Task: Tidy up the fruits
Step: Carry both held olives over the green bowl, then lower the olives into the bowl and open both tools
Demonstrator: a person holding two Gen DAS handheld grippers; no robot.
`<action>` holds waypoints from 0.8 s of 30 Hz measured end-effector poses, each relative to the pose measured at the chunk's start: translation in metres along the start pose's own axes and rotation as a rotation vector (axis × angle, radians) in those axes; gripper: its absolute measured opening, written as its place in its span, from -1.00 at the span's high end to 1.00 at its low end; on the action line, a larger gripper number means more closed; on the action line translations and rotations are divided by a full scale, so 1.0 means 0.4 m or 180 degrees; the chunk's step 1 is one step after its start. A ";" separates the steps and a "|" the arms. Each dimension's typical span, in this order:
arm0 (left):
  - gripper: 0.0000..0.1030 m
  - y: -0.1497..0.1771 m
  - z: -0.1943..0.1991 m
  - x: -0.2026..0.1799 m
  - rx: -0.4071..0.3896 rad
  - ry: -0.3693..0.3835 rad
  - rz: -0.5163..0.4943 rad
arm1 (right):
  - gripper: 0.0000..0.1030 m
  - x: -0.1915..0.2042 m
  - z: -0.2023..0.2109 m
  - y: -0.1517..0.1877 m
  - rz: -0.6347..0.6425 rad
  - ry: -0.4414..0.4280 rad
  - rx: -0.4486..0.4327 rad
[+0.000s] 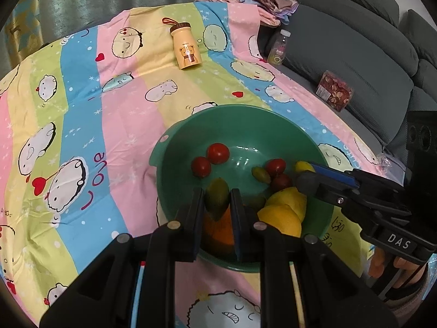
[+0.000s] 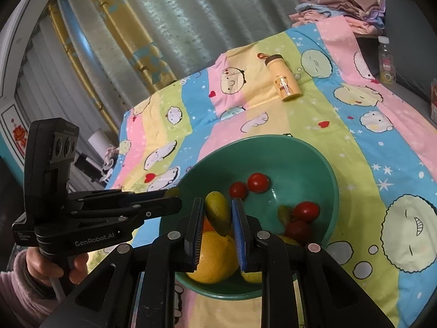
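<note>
Fruits are mostly sitting in the green bowl (image 1: 169,147) on the striped cartoon sheet (image 1: 82,109), which looks like a bed or sofa cover rather than a counter.

Left tool (image 1: 217,199) is pinching a small green-yellow fruit (image 1: 217,198) between its pads, just above the orange (image 1: 218,229) at the bowl's near edge. Right tool (image 2: 218,213) is likewise pinching an oval green-yellow fruit (image 2: 218,213) over the big yellow citrus (image 2: 215,257). Both tools are pressed tight on narrow fruit, gripping across the short axis so it isn't slipping out.

Cherry tomatoes (image 1: 210,158) are lying on the bowl's floor, a second cluster (image 1: 277,172) toward the right side, lemons (image 1: 286,207) stacked near the rim.

My read: each hand is lifting one small fruit out, or lowering it in; can't tell which. No separate sorting container is showing. Bear-print bottle (image 1: 185,46) is lying well apart and not involved.

Risk: soft fruit bruising under the pinch.
</note>
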State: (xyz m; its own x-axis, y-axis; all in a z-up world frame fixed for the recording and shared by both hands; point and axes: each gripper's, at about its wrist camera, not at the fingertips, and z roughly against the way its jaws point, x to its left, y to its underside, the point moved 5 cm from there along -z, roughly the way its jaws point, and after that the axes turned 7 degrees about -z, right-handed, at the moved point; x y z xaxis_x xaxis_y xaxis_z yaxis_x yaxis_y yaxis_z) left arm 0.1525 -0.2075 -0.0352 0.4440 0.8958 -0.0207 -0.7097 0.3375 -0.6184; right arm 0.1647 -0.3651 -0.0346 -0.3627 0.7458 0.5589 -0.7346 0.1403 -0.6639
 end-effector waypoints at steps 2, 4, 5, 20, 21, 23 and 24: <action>0.65 -0.003 -0.007 0.000 0.0014 -0.0004 -0.0005 | 0.57 -0.004 -0.002 -0.001 0.0000 0.0008 0.0005; 0.65 -0.005 -0.013 0.002 0.0023 0.0002 -0.0007 | 0.57 -0.005 -0.003 0.000 0.0004 0.0016 0.0010; 0.64 -0.005 -0.015 0.002 0.0025 0.0003 -0.0009 | 0.57 -0.006 -0.003 0.000 0.0009 0.0021 0.0013; 0.64 -0.025 -0.048 -0.012 0.0084 -0.0004 -0.0107 | 0.57 -0.004 -0.028 -0.006 0.0147 0.0169 0.0124; 0.64 -0.026 -0.050 -0.012 0.0088 -0.0006 -0.0114 | 0.57 -0.004 -0.028 -0.006 0.0147 0.0169 0.0124; 0.64 -0.028 -0.056 -0.014 0.0101 -0.0008 -0.0132 | 0.57 -0.003 -0.030 -0.008 0.0174 0.0196 0.0137; 0.65 -0.028 -0.058 -0.015 0.0107 -0.0004 -0.0138 | 0.57 -0.003 -0.032 -0.009 0.0184 0.0206 0.0142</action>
State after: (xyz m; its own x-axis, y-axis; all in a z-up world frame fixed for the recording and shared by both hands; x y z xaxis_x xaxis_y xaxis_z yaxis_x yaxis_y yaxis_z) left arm 0.1706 -0.2234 -0.0462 0.4741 0.8805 0.0067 -0.7077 0.3856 -0.5920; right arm 0.1751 -0.3583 -0.0392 -0.3683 0.7925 0.4861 -0.7388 0.0679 -0.6705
